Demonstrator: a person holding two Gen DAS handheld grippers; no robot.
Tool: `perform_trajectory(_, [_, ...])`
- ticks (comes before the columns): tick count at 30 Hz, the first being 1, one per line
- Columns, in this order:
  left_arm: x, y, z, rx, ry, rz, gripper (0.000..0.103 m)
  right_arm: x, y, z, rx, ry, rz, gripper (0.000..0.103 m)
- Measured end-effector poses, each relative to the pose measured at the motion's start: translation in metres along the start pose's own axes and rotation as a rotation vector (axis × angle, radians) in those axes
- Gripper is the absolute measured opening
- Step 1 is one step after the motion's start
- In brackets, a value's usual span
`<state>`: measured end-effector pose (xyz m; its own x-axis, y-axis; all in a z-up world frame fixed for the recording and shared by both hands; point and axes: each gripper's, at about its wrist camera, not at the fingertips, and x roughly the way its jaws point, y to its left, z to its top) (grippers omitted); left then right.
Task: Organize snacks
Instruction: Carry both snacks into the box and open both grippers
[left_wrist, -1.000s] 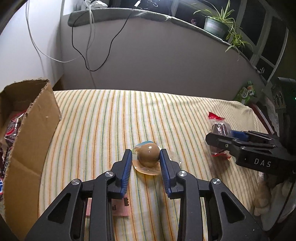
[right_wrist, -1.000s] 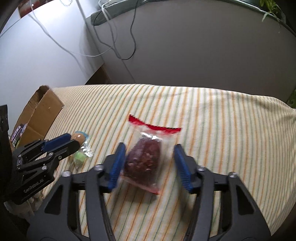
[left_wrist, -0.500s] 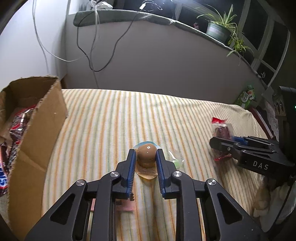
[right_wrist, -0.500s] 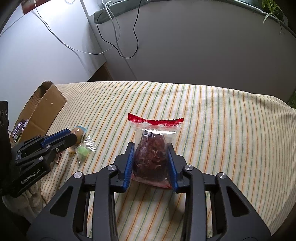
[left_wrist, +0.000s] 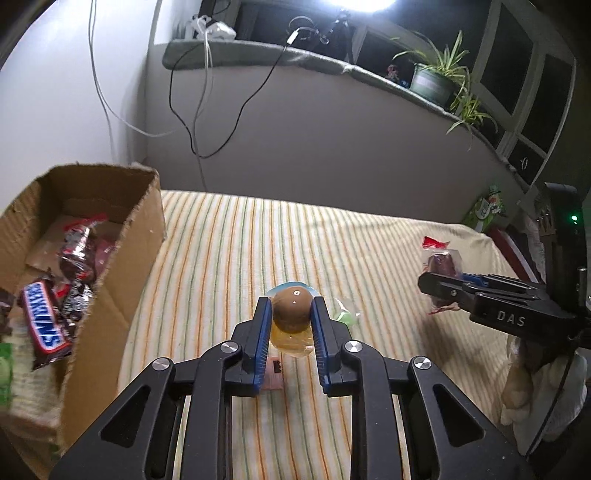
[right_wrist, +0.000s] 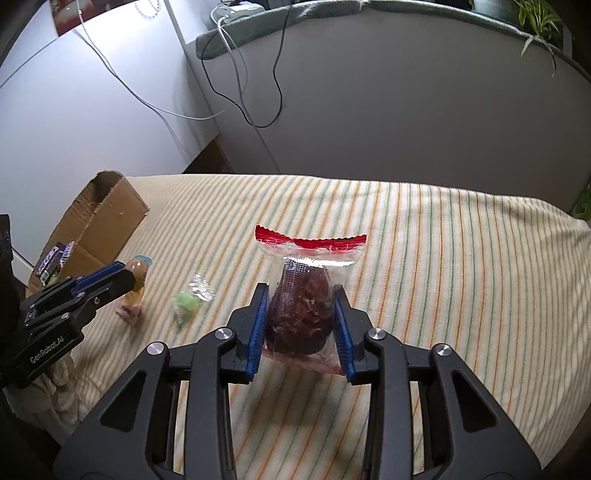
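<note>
Clamping on both sides of a brown egg-shaped snack (left_wrist: 291, 309) in clear wrapping, the left gripper (left_wrist: 290, 334) holds it raised above the striped cloth (left_wrist: 229, 266), its blue pads pressed against the wrapper. From the right wrist view the same snack (right_wrist: 137, 277) hangs at the tip of the left gripper (right_wrist: 123, 278), clear of the cloth, with its shadow below.

The right gripper (right_wrist: 300, 326) is closed on a clear packet with a red top seal (right_wrist: 308, 291), dark red contents filling its lower half; both pads bear on the packet's sides. The packet stands upright between the fingers, its lower edge lifted off the cloth and a shadow cast beneath. In the left wrist view the packet (left_wrist: 439, 267) shows at the far right, held at the tip of the right gripper (left_wrist: 443, 284).

A small green sweet in a clear twist wrapper (right_wrist: 188, 301) lies on the cloth between the two grippers, nearer the left one. A pink scrap (left_wrist: 273, 376) lies flat on the cloth directly under the left gripper.

An open cardboard box (left_wrist: 122, 266) stands at the left edge of the cloth. Inside it are a Snickers bar (left_wrist: 44, 321) and further dark wrapped snacks (left_wrist: 77, 254). Cables (left_wrist: 192, 110) hang down the far wall, and potted plants (left_wrist: 439, 74) stand on the far ledge.
</note>
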<state>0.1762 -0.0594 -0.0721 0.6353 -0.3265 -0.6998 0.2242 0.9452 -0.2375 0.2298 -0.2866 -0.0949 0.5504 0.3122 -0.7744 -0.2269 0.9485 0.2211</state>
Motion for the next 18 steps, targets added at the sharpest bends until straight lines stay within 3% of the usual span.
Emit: perform_trajectory(18, [-0.071,0.032,0.002,-0.024,-0.127,0.026,0.020,-0.024,0.082,0.019,-0.130,-0.051,0.056,0.034])
